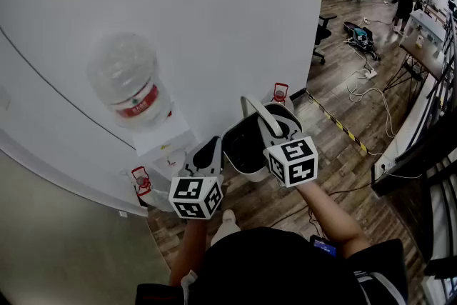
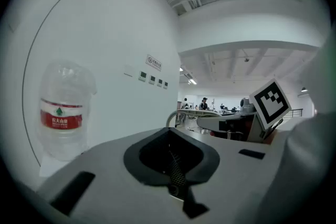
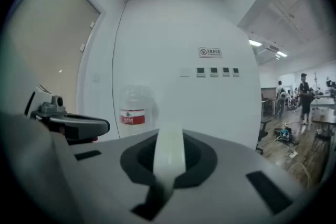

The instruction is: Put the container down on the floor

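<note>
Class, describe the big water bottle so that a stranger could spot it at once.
Find the curved white wall. Against it stands a white dispenser, topped by the water bottle: large, clear, red-labelled, unlike the opaque white container nearby.

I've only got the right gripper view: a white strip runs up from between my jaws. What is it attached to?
Observer: It is the handle of a white container with a dark inside. The right gripper is shut on it.
Operator: Is the container down yet?
Observer: No. In the head view it hangs in the air above the wood floor.
Operator: Where is my other gripper?
Observer: The left gripper is just to the left of the container, jaws together, nothing between them.
</note>
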### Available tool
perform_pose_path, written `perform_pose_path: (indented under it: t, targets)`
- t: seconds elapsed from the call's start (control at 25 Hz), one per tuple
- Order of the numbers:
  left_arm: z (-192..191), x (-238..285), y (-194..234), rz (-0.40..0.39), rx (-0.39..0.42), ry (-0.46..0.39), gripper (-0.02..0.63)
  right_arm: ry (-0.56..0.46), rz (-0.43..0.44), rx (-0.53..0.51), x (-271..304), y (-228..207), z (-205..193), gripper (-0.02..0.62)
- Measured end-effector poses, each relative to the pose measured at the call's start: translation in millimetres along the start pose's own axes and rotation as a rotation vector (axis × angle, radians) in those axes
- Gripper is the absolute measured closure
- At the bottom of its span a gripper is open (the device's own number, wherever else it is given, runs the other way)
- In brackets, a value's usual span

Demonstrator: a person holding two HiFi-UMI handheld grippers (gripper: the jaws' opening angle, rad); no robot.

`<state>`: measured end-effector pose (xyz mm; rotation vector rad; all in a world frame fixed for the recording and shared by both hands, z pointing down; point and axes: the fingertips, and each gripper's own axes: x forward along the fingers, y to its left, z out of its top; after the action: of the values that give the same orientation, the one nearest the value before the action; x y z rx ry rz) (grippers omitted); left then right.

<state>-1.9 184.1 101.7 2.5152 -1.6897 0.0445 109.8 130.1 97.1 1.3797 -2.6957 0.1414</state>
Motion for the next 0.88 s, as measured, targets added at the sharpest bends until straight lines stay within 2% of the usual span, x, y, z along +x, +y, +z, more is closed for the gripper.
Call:
perform_pose_path:
  t: [0.24,0.88]
  targets:
    - [-3.2,-1.5,3.6,0.001,-0.013,0.015,0.592,0.037,-0.007,0.016,-1.5,-1.4,-11.6,0.566]
    - [-6.4,-7.9,-0.4,0.007,-0.029,0.009,0.592,0.019,0.025,0.019,-8.4,11.3,-11.6,0.566]
